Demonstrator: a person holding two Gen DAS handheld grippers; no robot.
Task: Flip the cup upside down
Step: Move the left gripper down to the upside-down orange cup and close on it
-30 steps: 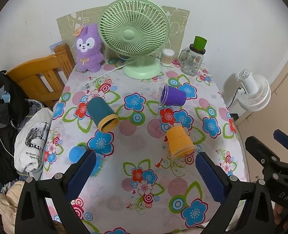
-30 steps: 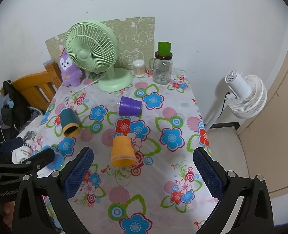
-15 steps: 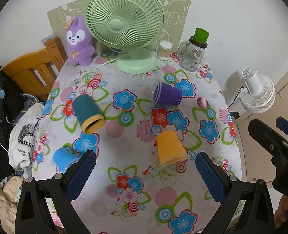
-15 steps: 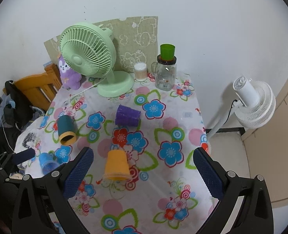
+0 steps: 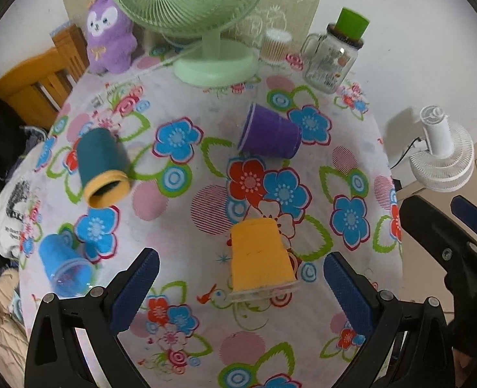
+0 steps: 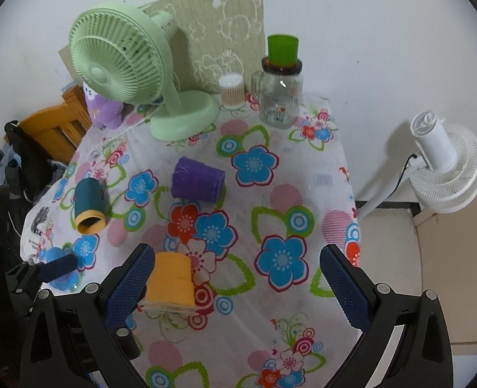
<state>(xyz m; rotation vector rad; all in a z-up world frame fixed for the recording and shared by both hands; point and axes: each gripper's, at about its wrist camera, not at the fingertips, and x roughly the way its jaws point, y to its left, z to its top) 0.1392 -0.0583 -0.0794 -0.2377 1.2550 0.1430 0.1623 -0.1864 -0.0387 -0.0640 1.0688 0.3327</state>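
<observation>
Both my grippers are wide apart and hold nothing. My left gripper (image 5: 240, 286) hangs over the orange cup (image 5: 260, 258), which lies on its side on the flowery desk (image 5: 180, 226). My right gripper (image 6: 238, 283) is beside it.

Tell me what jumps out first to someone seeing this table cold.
The loud flowered tablecloth, with four cups lying on their sides: purple, teal with an orange rim, blue and, nearest, the orange cup. At the far edge stands a big mint green fan, a purple plush beside it. Both the left tool and right tool hover open, holding nothing.
</observation>
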